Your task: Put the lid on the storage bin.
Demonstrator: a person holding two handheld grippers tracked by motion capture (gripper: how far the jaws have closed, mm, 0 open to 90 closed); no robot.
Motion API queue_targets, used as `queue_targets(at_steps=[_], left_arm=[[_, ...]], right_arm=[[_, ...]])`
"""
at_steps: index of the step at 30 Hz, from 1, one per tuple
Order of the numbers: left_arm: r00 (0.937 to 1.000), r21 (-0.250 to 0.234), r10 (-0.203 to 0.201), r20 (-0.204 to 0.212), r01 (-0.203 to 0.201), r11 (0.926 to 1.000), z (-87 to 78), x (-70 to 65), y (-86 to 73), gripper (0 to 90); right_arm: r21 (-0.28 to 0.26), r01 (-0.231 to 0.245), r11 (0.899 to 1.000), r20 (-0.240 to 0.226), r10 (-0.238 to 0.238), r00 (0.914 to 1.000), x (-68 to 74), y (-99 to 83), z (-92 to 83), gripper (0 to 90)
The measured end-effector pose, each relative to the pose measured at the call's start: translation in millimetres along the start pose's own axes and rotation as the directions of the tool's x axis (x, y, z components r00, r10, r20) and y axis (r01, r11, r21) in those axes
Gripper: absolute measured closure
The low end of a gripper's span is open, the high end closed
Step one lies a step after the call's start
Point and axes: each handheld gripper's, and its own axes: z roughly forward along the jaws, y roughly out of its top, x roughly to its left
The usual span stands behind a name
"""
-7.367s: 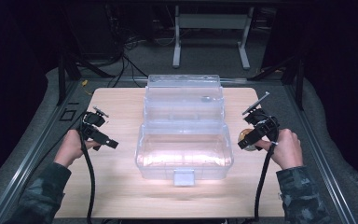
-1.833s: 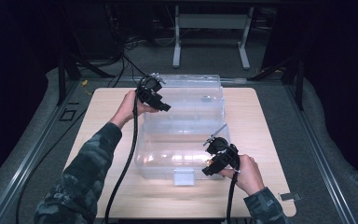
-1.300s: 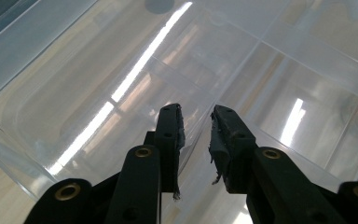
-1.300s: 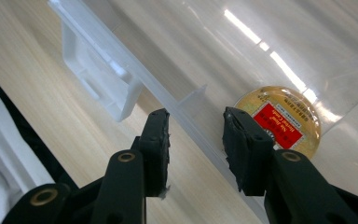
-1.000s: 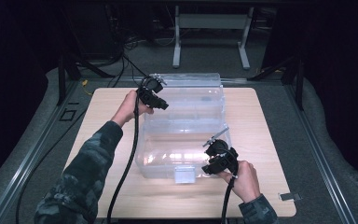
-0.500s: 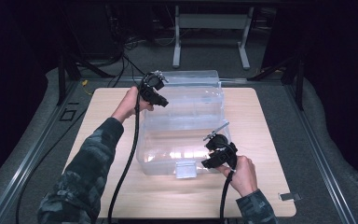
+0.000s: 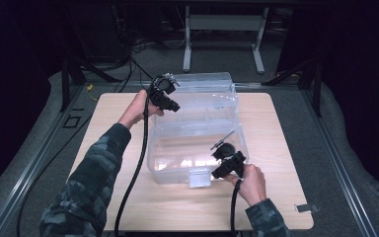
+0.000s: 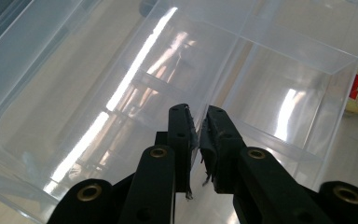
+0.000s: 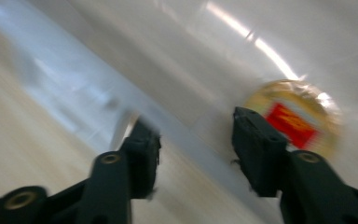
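Our left gripper (image 8: 197, 135) is clenched on the clear box's (image 7: 197, 138) divider wall. Our right gripper (image 9: 196, 140) has just been opening, jaws apart at the box's front edge, grasping nothing.

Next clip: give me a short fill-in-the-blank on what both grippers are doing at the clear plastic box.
1. The left gripper is shut on a thin ____ of the clear plastic box.
2. The right gripper has its jaws ____, and they have just been opening.
3. The box stands on a ____ table.
4. Beyond the right gripper's jaws lies a round yellow thing with a ____ label.

Missing words: wall; open; wooden; red
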Motion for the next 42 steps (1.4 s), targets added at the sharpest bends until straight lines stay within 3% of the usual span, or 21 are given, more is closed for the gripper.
queue_targets(at_steps=[2, 4, 9, 12, 14, 17, 25, 30, 42], left_arm=[[0.9999, 0.016, 0.004, -0.012, -0.004, 0.9999, 1.1, 1.3, 0.4, 80.9], [0.9999, 0.024, 0.006, -0.015, -0.006, 0.9997, 3.9, 2.2, 1.6, 80.8], [0.9997, 0.021, 0.011, -0.02, -0.01, 0.9997, 3.6, 2.5, 1.2, 80.7], [0.9997, 0.021, 0.01, -0.021, -0.009, 0.9997, 4.4, 2.3, 1.3, 80.7], [0.9996, 0.019, 0.01, -0.026, -0.01, 0.9998, 4.6, 1.2, 1.9, 80.7], [0.9999, 0.015, 0.01, -0.014, -0.009, 0.9998, 2.4, 1.4, 1.9, 81.0], [0.9996, 0.003, 0.027, -0.008, -0.027, 0.9996, -5.9, -3.5, 5.0, 81.0], [0.9989, -0.007, 0.045, -0.015, -0.045, 0.999, -12.1, -7.5, 6.2, 80.9], [0.9987, -0.021, 0.044, -0.028, -0.044, 0.9988, -16.6, -8.8, 3.4, 81.1]], right_arm=[[0.049, -0.005, 0.999, 0.095, 0.0, 0.9955, 4.7, 3.7, -3.9, 53.5], [0.035, 0.009, 0.999, 0.087, -0.012, 0.9961, 5.1, 4.4, -5.5, 53.3], [0.015, 0.016, 1.0, 0.13, -0.018, 0.9913, 8.3, 1.5, -9.1, 53.0], [-0.068, 0.01, 0.998, 0.118, -0.002, 0.993, 8.3, -3.1, -23.9, 52.6], [-0.058, 0.009, 0.998, 0.133, -0.001, 0.9912, 9.2, -2.3, -23.5, 52.1], [-0.093, 0.02, 0.995, 0.14, -0.006, 0.9901, 10.3, -5.5, -22.3, 52.2], [-0.156, -0.012, 0.988, 0.087, 0.026, 0.9958, 6.1, -6.6, -16.0, 52.1], [-0.157, -0.016, 0.987, 0.118, 0.035, 0.9923, 4.6, -1.2, -14.2, 52.0], [-0.155, -0.026, 0.988, 0.122, 0.045, 0.9915, -2.3, 6.9, -12.2, 50.3]])
